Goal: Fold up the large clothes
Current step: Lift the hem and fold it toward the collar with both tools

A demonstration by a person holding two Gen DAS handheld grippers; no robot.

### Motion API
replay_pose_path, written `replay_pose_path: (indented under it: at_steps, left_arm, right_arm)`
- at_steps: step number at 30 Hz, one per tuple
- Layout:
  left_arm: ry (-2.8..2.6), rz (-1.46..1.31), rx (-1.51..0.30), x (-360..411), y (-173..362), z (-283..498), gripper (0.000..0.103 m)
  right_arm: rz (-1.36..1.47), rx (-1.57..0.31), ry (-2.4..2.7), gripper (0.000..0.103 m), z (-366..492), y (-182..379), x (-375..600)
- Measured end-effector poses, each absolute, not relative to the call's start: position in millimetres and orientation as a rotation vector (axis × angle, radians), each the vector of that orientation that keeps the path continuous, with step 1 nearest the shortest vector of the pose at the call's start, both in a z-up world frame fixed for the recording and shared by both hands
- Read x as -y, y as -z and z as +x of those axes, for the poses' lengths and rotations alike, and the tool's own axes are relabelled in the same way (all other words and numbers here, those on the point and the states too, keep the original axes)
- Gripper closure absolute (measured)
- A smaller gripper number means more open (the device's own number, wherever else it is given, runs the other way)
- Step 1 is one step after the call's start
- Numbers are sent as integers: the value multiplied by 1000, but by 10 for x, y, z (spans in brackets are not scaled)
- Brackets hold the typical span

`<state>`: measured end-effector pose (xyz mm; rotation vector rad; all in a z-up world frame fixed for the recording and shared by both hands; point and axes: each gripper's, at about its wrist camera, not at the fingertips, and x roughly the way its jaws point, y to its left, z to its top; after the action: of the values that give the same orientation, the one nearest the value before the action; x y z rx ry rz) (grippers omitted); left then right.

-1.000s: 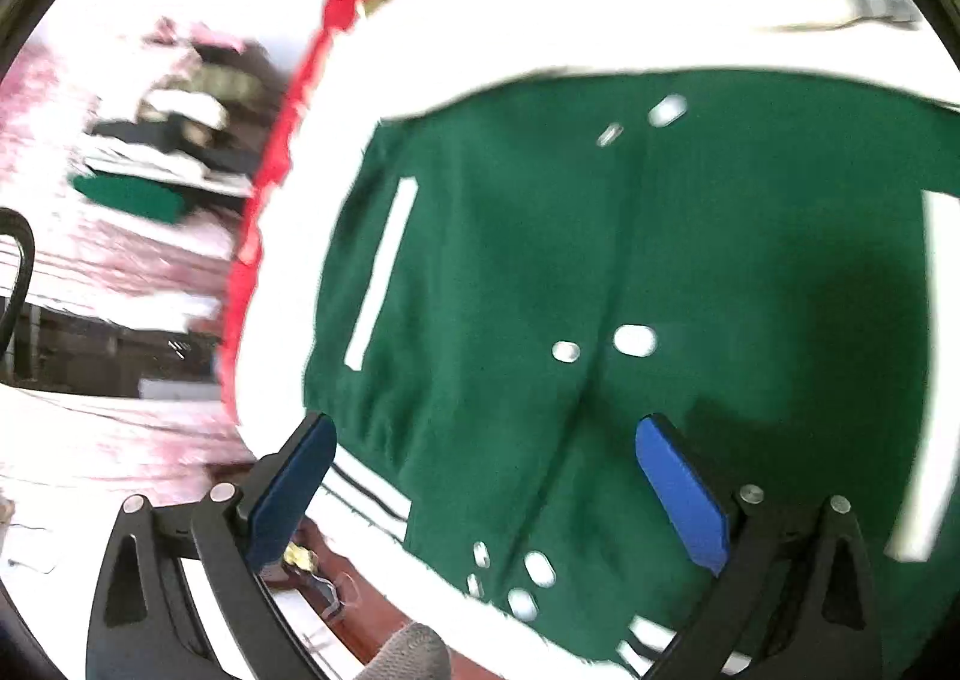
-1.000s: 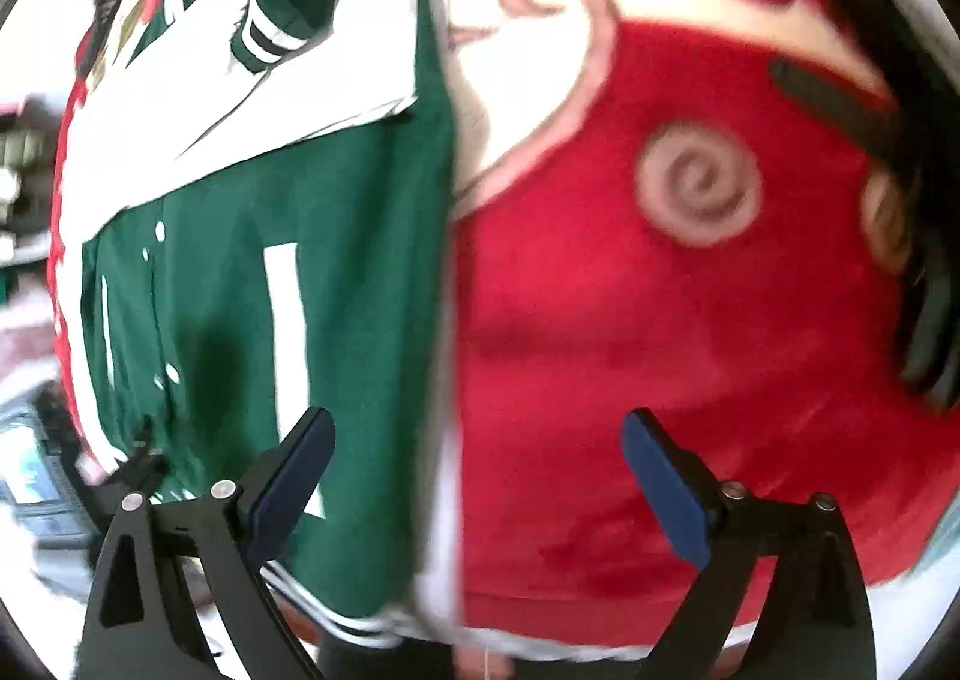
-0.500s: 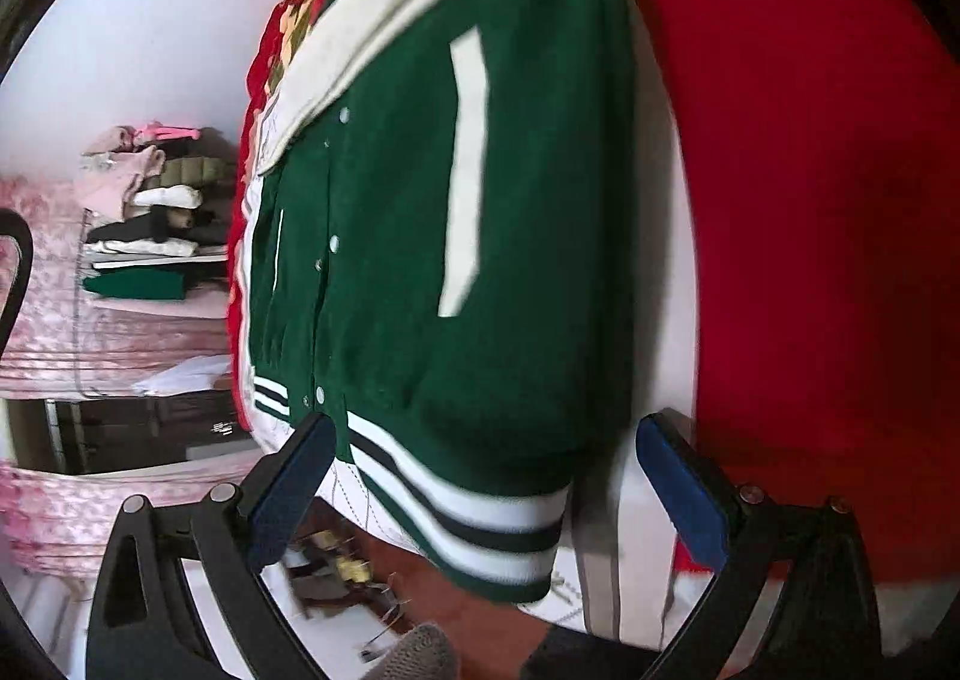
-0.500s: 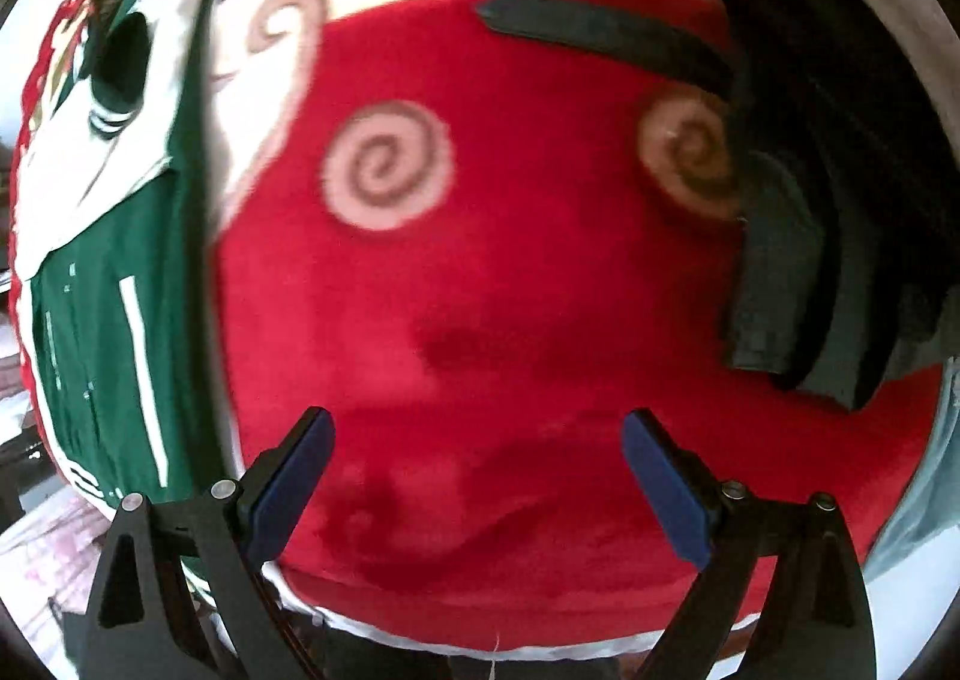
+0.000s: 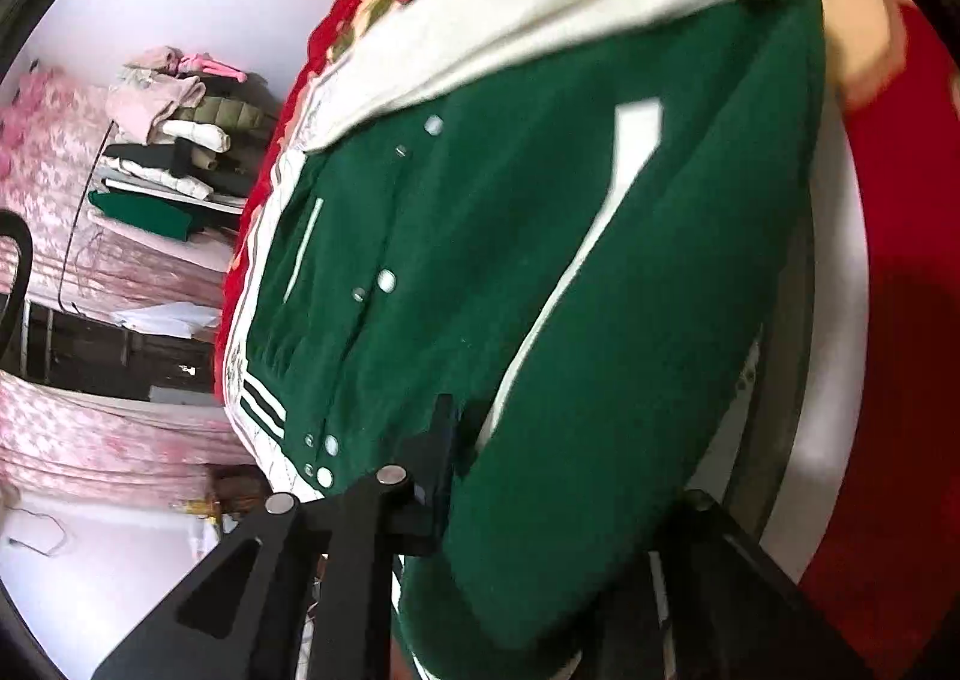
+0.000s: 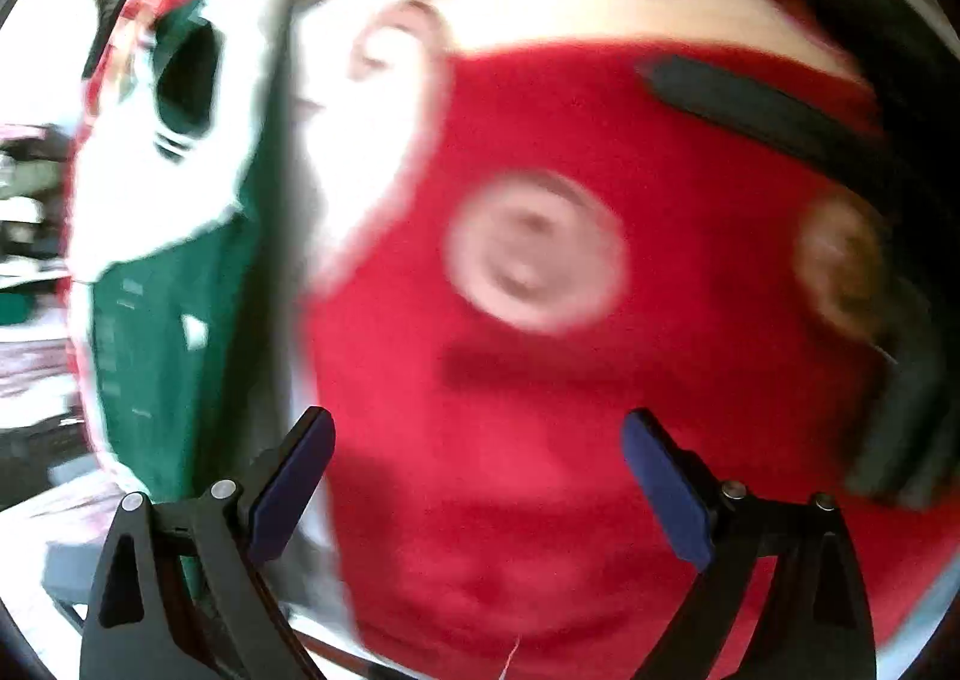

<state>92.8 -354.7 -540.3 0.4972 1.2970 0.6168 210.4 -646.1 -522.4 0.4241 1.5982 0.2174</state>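
Note:
A green varsity jacket [image 5: 516, 260] with white sleeves, white pocket stripes and snap buttons lies on a red patterned blanket [image 5: 912, 200]. My left gripper [image 5: 540, 500] is shut on the jacket's lower right hem, and green cloth bunches over and hides the fingers. In the right wrist view the jacket [image 6: 174, 320] lies at the left, with a striped cuff near the top. My right gripper [image 6: 474, 482] is open and empty over the red blanket [image 6: 570, 410], to the right of the jacket.
A stack of folded clothes [image 5: 174, 140] sits on a shelf at the left, beside pink floral fabric [image 5: 48, 188]. Dark garments [image 6: 888, 320] lie at the blanket's right edge.
My left gripper has closed on the jacket's hem, from open half a second ago. My right gripper has shifted slightly over the blanket and stays open.

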Motion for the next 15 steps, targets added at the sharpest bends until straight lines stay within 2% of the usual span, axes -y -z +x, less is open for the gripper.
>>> replay_pose_path:
  at_steps: [9, 15]
  left_arm:
    - [-568, 446, -1319, 3341, 5192, 1048, 92]
    - [-555, 397, -1350, 3199, 5153, 1143, 92]
  right_arm:
    - [839, -1385, -480, 5, 2805, 5363, 5987]
    - [1007, -1371, -476, 5, 3203, 5626, 5647]
